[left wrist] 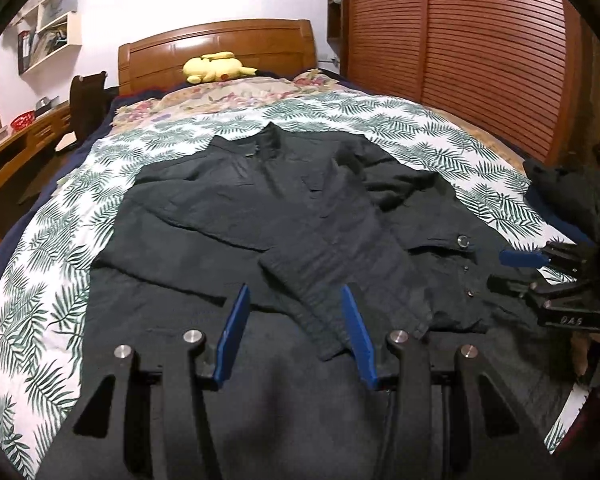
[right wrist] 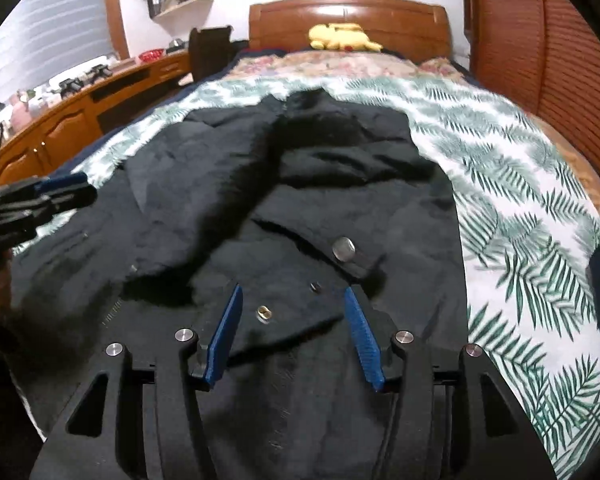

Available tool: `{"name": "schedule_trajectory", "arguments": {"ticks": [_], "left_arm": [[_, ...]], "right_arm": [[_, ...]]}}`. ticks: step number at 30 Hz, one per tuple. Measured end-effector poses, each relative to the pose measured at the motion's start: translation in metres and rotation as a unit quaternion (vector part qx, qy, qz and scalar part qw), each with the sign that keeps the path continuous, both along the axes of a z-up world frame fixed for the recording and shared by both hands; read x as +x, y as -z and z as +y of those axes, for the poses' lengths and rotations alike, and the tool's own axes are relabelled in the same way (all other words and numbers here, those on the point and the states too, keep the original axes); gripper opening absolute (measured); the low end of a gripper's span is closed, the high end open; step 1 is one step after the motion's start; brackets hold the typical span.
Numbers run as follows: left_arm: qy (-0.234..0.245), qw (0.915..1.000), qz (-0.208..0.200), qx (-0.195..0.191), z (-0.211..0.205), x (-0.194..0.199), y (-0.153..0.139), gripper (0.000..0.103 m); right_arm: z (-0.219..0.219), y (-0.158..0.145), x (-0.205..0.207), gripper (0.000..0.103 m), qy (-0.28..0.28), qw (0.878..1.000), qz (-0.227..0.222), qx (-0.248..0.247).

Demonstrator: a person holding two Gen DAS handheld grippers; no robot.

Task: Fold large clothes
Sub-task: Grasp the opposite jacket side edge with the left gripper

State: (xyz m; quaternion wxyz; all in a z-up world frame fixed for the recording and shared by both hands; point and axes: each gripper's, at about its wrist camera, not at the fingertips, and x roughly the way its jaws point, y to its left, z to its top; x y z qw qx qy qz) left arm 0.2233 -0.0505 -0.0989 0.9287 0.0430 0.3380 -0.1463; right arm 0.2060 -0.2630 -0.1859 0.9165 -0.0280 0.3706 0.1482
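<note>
A large black jacket [left wrist: 260, 216] lies spread on the bed, collar toward the headboard, with one sleeve [left wrist: 340, 264] folded diagonally across its front. It also fills the right wrist view [right wrist: 300, 200], where a metal snap button [right wrist: 343, 249] shows. My left gripper [left wrist: 294, 292] is open and empty just above the jacket's lower hem, near the sleeve cuff. My right gripper [right wrist: 292, 292] is open and empty over the jacket's lower right front. The right gripper also shows at the right edge of the left wrist view [left wrist: 512, 268], and the left gripper at the left edge of the right wrist view [right wrist: 72, 188].
The bed has a leaf-print sheet [left wrist: 440, 136] and a floral quilt [left wrist: 228, 92] by the wooden headboard [left wrist: 220, 48]. A yellow plush toy [left wrist: 216, 66] lies there. A wooden desk [right wrist: 80, 120] runs along the left, a slatted wardrobe [left wrist: 480, 40] on the right. Dark cloth [left wrist: 560, 188] lies at the bed's right edge.
</note>
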Motion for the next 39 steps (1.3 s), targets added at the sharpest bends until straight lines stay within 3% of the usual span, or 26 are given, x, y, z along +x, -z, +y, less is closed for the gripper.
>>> {"name": "schedule_trajectory", "arguments": {"ticks": [7, 13, 17, 21, 28, 32, 35, 37, 39], "left_arm": [[0.010, 0.9995, 0.014, 0.026, -0.017, 0.021, 0.003, 0.047], [-0.006, 0.9970, 0.046, 0.062, -0.025, 0.064, 0.019, 0.048], [-0.012, 0.9955, 0.082, 0.046, -0.022, 0.094, 0.030, 0.048], [-0.010, 0.9928, 0.099, 0.067, -0.027, 0.112, 0.044, 0.049], [-0.001, 0.9906, 0.115, 0.075, -0.032, 0.120, 0.059, 0.049], [0.004, 0.9900, 0.131, 0.053, -0.025, 0.121, 0.058, 0.048], [0.015, 0.9887, 0.144, 0.037, -0.021, 0.121, 0.059, 0.033], [0.026, 0.9873, 0.152, 0.037, -0.021, 0.118, 0.059, 0.007], [0.036, 0.9864, 0.154, 0.044, -0.021, 0.112, 0.056, 0.001]], "right_arm": [[0.006, 0.002, -0.005, 0.054, -0.015, 1.000, 0.001, -0.003], [0.013, 0.002, -0.006, 0.054, -0.021, 1.000, -0.002, -0.013], [0.013, 0.003, -0.005, 0.054, -0.021, 1.000, 0.000, -0.010], [0.015, 0.003, -0.001, 0.054, -0.023, 1.000, 0.006, -0.007], [0.018, 0.005, 0.005, 0.054, -0.026, 1.000, 0.013, -0.009], [0.021, 0.007, 0.006, 0.054, -0.027, 0.999, 0.013, -0.016], [0.020, 0.006, 0.004, 0.054, -0.025, 1.000, 0.011, -0.015], [0.018, 0.006, 0.004, 0.054, -0.023, 1.000, 0.012, -0.014], [0.018, 0.006, 0.004, 0.054, -0.020, 1.000, 0.012, -0.012]]}}
